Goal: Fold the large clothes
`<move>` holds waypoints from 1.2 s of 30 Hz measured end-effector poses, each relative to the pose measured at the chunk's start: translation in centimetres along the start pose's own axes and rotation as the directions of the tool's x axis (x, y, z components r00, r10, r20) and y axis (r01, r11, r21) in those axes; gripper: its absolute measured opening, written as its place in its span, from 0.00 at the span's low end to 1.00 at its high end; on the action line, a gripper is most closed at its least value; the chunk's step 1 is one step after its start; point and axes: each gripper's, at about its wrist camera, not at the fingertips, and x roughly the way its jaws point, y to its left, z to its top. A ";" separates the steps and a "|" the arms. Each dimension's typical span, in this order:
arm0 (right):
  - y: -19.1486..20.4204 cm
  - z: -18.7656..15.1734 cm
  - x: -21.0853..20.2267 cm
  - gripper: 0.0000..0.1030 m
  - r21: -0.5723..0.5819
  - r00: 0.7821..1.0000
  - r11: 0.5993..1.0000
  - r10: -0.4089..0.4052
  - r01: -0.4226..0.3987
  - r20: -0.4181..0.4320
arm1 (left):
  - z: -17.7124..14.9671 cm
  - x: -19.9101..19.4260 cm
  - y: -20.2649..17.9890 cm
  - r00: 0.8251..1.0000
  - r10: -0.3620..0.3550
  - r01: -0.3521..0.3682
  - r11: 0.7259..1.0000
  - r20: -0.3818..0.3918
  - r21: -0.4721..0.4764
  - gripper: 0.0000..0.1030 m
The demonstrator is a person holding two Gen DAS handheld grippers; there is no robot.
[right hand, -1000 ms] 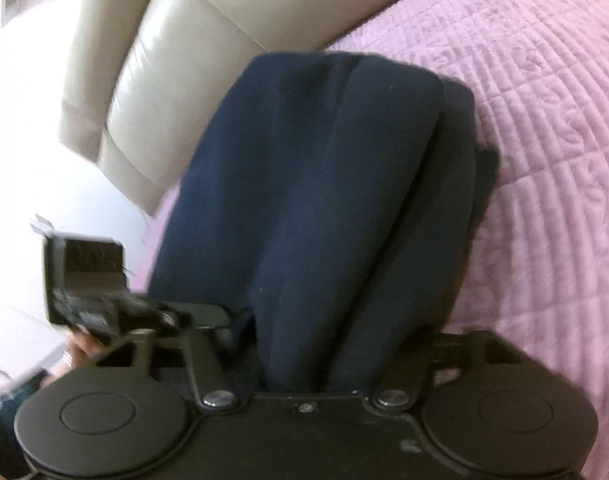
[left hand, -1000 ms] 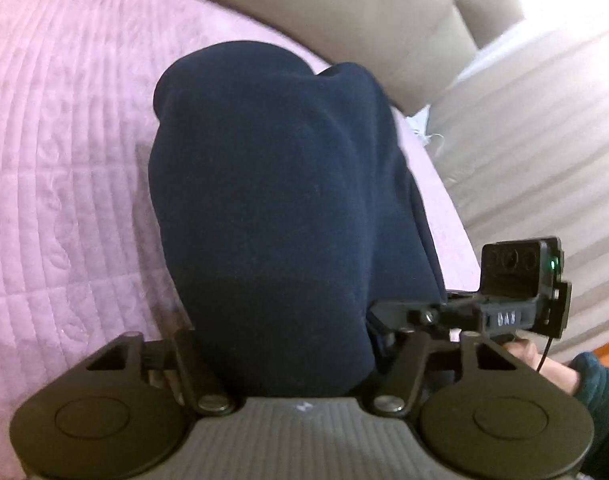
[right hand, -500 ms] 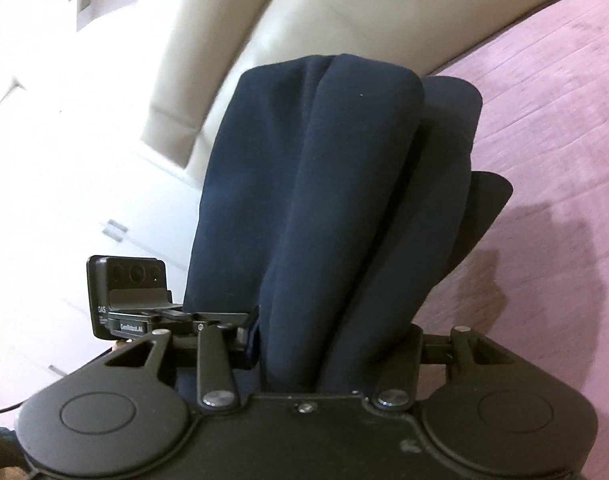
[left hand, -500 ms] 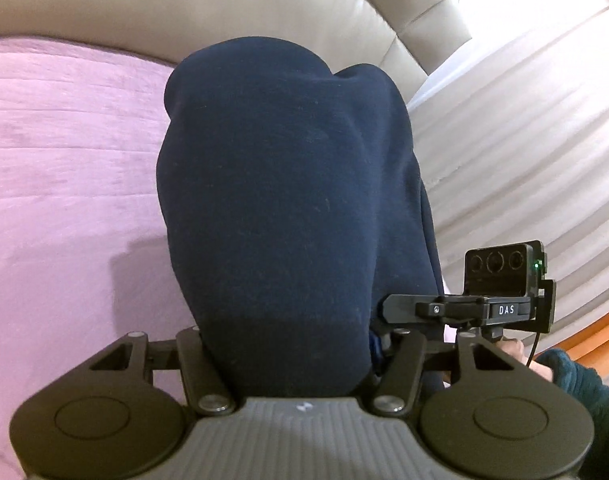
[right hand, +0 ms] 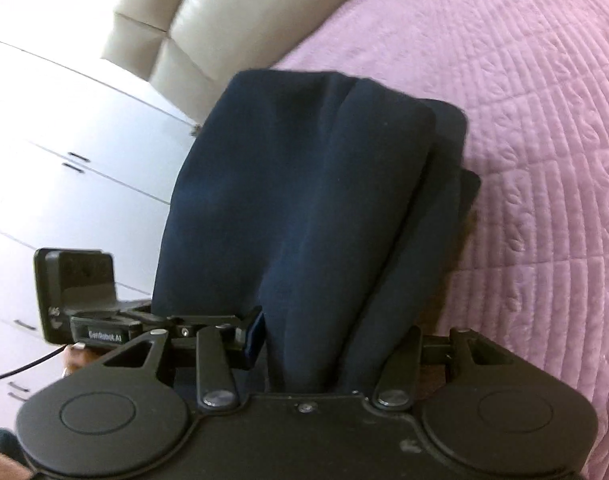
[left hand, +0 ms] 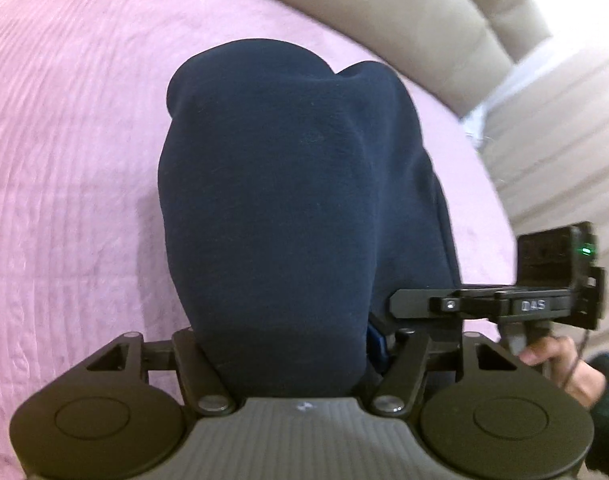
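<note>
Nearest the lens in each view, both tongs grip the same dark navy garment (left hand: 288,208): the left tongs (left hand: 288,364) are pinched narrow on a thick bundle of cloth that hides the fingertips, and the right tongs (right hand: 312,364) are likewise clamped on several stacked layers. From the left wrist the other gripper's camera block sits at 3 o'clock, just beside the cloth; from the right wrist its counterpart sits at 9 o'clock. The garment (right hand: 304,200) hangs forward from the grip toward 12 o'clock, doubled over with visible folds, its far edge seemingly lifted above the pink quilted bed cover (left hand: 72,168). Beyond that, a cream padded headboard (right hand: 240,16) at 12 o'clock. Judgement: folding is well along, the piece already bundled into layers; what seems left is laying it flat on the bed and releasing.
</note>
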 end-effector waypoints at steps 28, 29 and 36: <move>-0.2 -1.4 -2.8 0.81 -0.158 0.948 0.936 -0.303 0.315 0.096 | -3.3 -0.6 -0.8 0.963 0.244 -0.253 0.964 0.114 0.076 1.00; -0.1 -1.5 -2.9 0.81 -0.153 0.944 0.933 -0.314 0.327 0.099 | -3.5 -0.9 -0.7 0.962 0.248 -0.257 0.964 0.115 0.070 1.00; 3.3 -2.6 -6.5 0.81 -0.130 0.833 0.826 -0.524 0.548 0.181 | -5.9 -5.0 -2.1 0.923 0.360 -0.366 0.930 0.133 0.023 1.00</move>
